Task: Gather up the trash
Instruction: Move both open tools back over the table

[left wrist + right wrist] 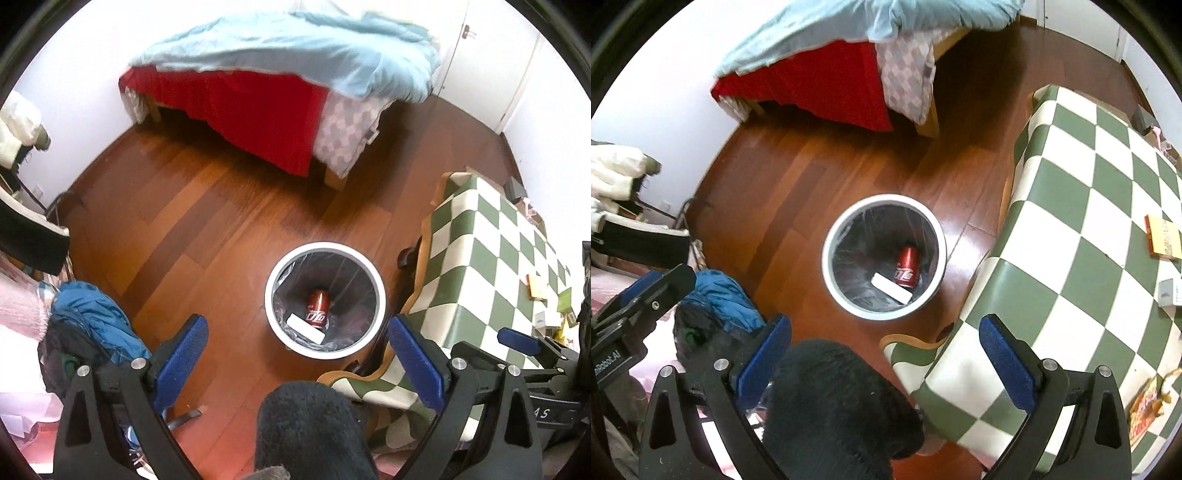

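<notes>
Both pairs of blue-padded fingers stood spread wide and held nothing as they hung high above a bedroom floor: the left gripper (295,354), with one pad (181,354) over the boards and the other at the table's corner, and the right gripper (884,354), whose own right pad (1006,362) lay over the checked cloth. Outward from the left fingers, straight ahead and below, sat the white-rimmed bin (275,275), lined with a clear bag and standing on the wooden floor (177,206) just beside the green-and-white checked table (491,258). In it lay trash already collected: a red can (318,304) on its side, its long axis running roughly away from the fingers, and a white strip (306,328) lying crosswise next to the can's near end. What remained to be picked up appeared to lie the other way, to the right on the tabletop: an orange booklet (1163,236), a small pale box (1167,293) and crumpled wrappers (1148,398) at the near edge, though blur left their make uncertain. The right gripper hung over the table's rounded corner and looked the nearer of the two to those items; the left one was centred almost over the bin's mouth. A dark woolly shape (834,406), probably a slipper or sleeve of the person, filled the bottom of both views. A bed with a red valance (255,110) stood well apart across the room.
</notes>
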